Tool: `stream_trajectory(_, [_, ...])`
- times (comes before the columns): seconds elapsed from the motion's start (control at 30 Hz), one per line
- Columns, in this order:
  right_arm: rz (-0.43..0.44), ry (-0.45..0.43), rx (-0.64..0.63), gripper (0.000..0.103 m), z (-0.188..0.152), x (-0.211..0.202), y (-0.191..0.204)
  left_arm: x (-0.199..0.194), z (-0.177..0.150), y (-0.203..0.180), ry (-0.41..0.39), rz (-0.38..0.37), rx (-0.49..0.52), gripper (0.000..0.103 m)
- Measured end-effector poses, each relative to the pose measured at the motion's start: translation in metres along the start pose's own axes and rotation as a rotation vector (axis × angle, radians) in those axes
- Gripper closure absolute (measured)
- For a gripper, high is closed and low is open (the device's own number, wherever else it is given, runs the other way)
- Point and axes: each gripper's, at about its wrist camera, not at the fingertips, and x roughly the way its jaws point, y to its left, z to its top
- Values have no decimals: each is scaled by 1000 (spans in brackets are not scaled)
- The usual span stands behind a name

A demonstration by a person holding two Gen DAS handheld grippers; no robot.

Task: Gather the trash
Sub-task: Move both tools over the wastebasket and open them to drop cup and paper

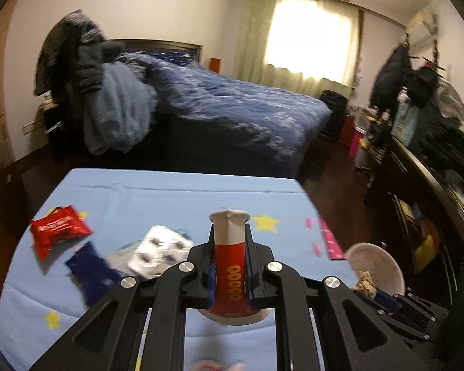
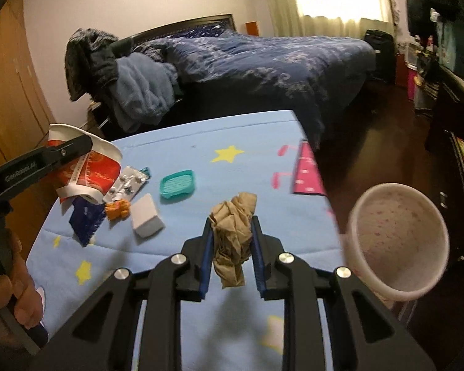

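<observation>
My left gripper [image 1: 230, 232] is shut on a crushed red and white paper cup [image 1: 230, 259], held above the blue star-patterned table; the cup also shows in the right wrist view [image 2: 86, 167]. My right gripper [image 2: 232, 225] is shut on a crumpled brown paper wad [image 2: 232, 232], also seen at the right in the left wrist view [image 1: 364, 283]. A white bucket [image 2: 399, 241] with an open mouth sits just right of the table edge, beside the right gripper. On the table lie a red wrapper [image 1: 57, 232], a dark blue wrapper [image 1: 92, 270] and a silver blister pack [image 1: 161, 252].
A teal soap dish [image 2: 178, 184], a white block [image 2: 147, 216] and a small orange item [image 2: 117, 210] lie on the table [image 2: 247, 142]. A pink ruler [image 2: 306, 170] sits at its right edge. A bed [image 1: 232, 105] stands behind; cluttered shelves [image 1: 433, 154] stand right.
</observation>
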Motion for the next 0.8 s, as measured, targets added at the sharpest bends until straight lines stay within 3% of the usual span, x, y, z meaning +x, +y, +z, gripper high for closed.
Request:
stream_trajectory(0.4, [-151,-67,143,78,-8,-38,-101,16,-6,-119,26,-196,164,89])
stream_trajectory(0.8, [-277,-97,221,78,-8,-51,-178,49,-9,-215,65,-318,292,89])
